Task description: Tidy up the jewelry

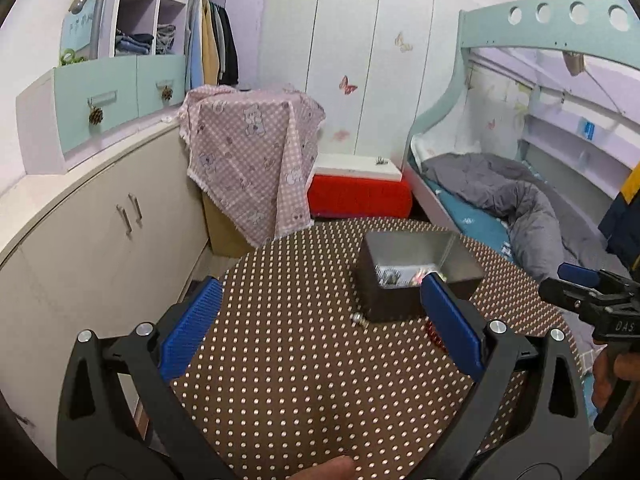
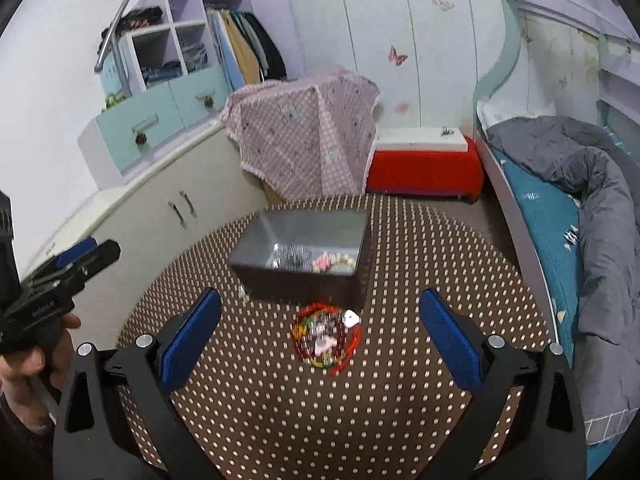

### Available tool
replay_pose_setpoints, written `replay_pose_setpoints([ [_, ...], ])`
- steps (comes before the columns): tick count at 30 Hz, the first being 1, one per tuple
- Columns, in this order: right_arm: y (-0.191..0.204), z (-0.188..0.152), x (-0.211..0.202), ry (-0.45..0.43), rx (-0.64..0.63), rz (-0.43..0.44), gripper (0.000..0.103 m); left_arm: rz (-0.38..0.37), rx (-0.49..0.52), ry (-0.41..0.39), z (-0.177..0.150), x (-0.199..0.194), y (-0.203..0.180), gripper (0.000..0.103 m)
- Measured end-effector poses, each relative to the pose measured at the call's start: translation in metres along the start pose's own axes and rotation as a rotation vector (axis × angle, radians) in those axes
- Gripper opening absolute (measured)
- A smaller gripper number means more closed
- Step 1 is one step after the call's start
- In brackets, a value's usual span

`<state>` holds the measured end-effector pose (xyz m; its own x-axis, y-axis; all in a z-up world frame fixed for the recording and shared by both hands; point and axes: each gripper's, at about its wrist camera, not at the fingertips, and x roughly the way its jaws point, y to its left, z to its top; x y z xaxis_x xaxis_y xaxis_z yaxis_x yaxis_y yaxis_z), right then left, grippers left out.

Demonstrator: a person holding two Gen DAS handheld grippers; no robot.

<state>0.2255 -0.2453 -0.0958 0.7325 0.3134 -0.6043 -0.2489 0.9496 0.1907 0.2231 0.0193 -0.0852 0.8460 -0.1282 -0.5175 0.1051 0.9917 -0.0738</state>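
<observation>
A grey metal box (image 1: 416, 276) (image 2: 300, 256) stands open on the round dotted table (image 1: 300, 380) (image 2: 300, 420), with a silver piece and pale bead jewelry (image 2: 332, 262) inside. A pile of red and colored bracelets with a pink charm (image 2: 326, 334) lies on the table in front of the box; in the left wrist view only its red edge (image 1: 434, 334) shows behind my finger. A small silver earring (image 1: 359, 319) lies at the box's near left corner. My left gripper (image 1: 320, 320) is open and empty, near the box. My right gripper (image 2: 320, 328) is open and empty, straddling the bracelet pile.
A low cream cabinet (image 1: 100, 220) runs along the left. A pink checked cloth covers a stand (image 1: 252, 152) behind the table, beside a red stool (image 1: 360, 196). A bunk bed with a grey quilt (image 1: 512, 196) is on the right.
</observation>
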Motion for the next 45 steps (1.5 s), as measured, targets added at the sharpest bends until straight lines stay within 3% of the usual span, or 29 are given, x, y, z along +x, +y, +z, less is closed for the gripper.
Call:
replay_pose_setpoints([
  [7, 0.007, -0.031, 0.029, 0.072, -0.05, -0.014, 0.093, 0.016, 0.008, 0.05, -0.016, 0.013, 0.002, 0.097],
  [9, 0.009, -0.036, 0.038, 0.094, -0.063, -0.005, 0.086, 0.017, 0.012, 0.061, -0.019, 0.016, 0.002, 0.097],
  [11, 0.012, -0.041, 0.047, 0.114, -0.086, -0.001, 0.067, 0.013, 0.014, 0.077, -0.024, 0.021, 0.002, 0.097],
  [14, 0.014, -0.049, 0.061, 0.159, -0.113, 0.008, 0.048, 0.014, 0.014, 0.096, -0.03, 0.026, 0.001, 0.097],
  [24, 0.021, -0.059, 0.082, 0.197, -0.206, 0.011, 0.031, 0.001, 0.031, 0.145, -0.039, 0.044, -0.007, 0.097],
  [26, 0.02, -0.061, 0.087, 0.206, -0.214, 0.004, 0.016, -0.003, 0.036, 0.152, -0.04, 0.049, -0.01, 0.097],
  [29, 0.021, -0.062, 0.088, 0.209, -0.222, 0.021, 0.007, -0.003, 0.052, 0.169, -0.042, 0.06, -0.015, 0.097],
  [42, 0.01, -0.052, 0.071, 0.152, -0.105, 0.128, 0.006, -0.011, 0.144, 0.264, -0.04, 0.137, -0.031, 0.097],
  [45, 0.006, -0.049, 0.068, 0.143, -0.079, 0.151, 0.007, -0.049, 0.164, 0.3, -0.037, 0.151, -0.035, 0.088],
])
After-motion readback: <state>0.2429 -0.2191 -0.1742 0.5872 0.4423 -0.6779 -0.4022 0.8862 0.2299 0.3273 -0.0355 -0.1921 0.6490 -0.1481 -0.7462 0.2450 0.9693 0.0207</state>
